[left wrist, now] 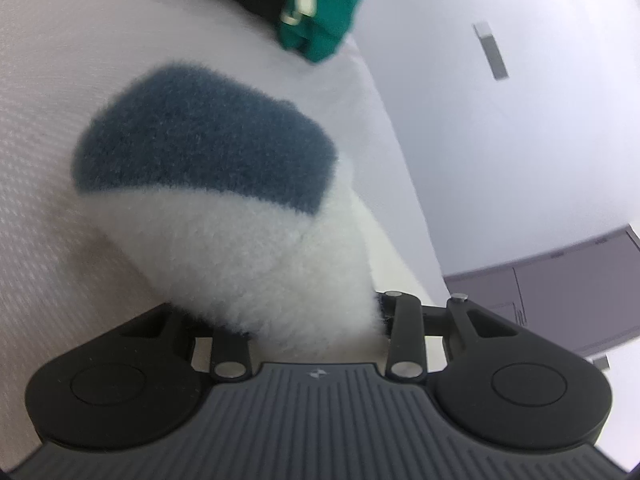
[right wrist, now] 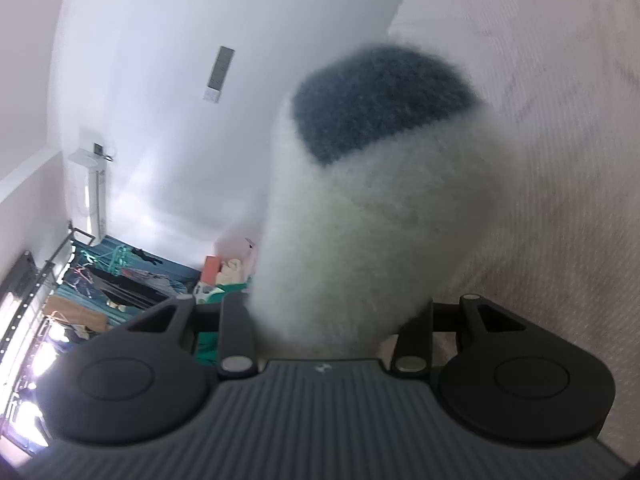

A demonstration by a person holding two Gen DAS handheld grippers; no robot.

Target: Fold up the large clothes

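A fluffy fleece garment, white with a blue-grey patch (left wrist: 224, 208), rises as a thick bunch out of my left gripper (left wrist: 308, 320), whose jaws are shut on it. The fleece hides both fingers. Behind it lies a white textured bed surface (left wrist: 60, 140). In the right wrist view another bunch of the same white and blue fleece (right wrist: 372, 208) stands between the jaws of my right gripper (right wrist: 328, 320). That gripper is also shut on the fabric, its fingers buried in the pile.
A green and black item with a pale clip (left wrist: 320, 12) lies at the top edge of the bed. A pale wall (left wrist: 520, 140) and a grey cabinet (left wrist: 568, 292) stand to the right. The right wrist view shows a cluttered rack with clothes (right wrist: 100, 280) at lower left.
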